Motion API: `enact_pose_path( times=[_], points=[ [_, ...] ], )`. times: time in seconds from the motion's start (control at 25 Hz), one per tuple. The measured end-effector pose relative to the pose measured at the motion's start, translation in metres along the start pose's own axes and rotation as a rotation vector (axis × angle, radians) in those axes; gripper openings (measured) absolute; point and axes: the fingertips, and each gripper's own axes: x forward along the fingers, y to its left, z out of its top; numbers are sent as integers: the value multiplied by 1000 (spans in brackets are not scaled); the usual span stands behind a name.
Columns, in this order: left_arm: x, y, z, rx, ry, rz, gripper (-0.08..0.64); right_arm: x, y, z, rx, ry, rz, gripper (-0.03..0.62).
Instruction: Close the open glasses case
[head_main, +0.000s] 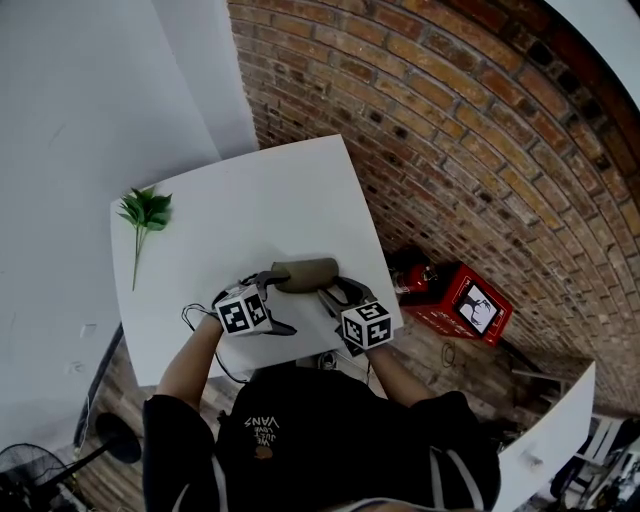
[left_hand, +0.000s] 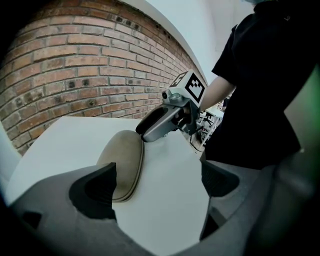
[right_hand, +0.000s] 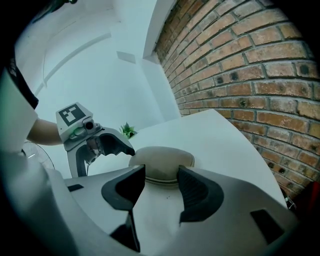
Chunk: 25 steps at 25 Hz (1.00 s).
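Note:
A beige oval glasses case (head_main: 305, 273) lies on the white table (head_main: 250, 215) with its lid down on its base, only a thin seam showing. My left gripper (head_main: 275, 303) stands open at the case's left end. In the left gripper view the case (left_hand: 122, 160) lies just ahead of the left finger (left_hand: 95, 190), with bare table between the jaws. My right gripper (head_main: 335, 290) is at the case's right end. In the right gripper view the case (right_hand: 161, 162) sits just beyond the parted fingertips (right_hand: 127, 187), which do not visibly press on it.
A green plant sprig (head_main: 145, 210) lies at the table's far left. A brick wall (head_main: 450, 120) runs along the table's right side. A red box (head_main: 460, 300) stands on the floor below the table's right edge. A thin cable (head_main: 195, 315) hangs by the near edge.

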Motion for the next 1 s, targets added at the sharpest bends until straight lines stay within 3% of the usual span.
enact_pose_path(
  times=[0.12,0.32,1.0],
  points=[
    [0,-1,-2,9,17,5,543,-3,1,3,4,-14,4,213],
    [-8,4,10,-6,-35,35,543,-8,-2,10,12,-40,-6,218],
    [-21,1,17,-50,-72,124,545,-29,4,19,-2,-92,18,218]
  ],
)
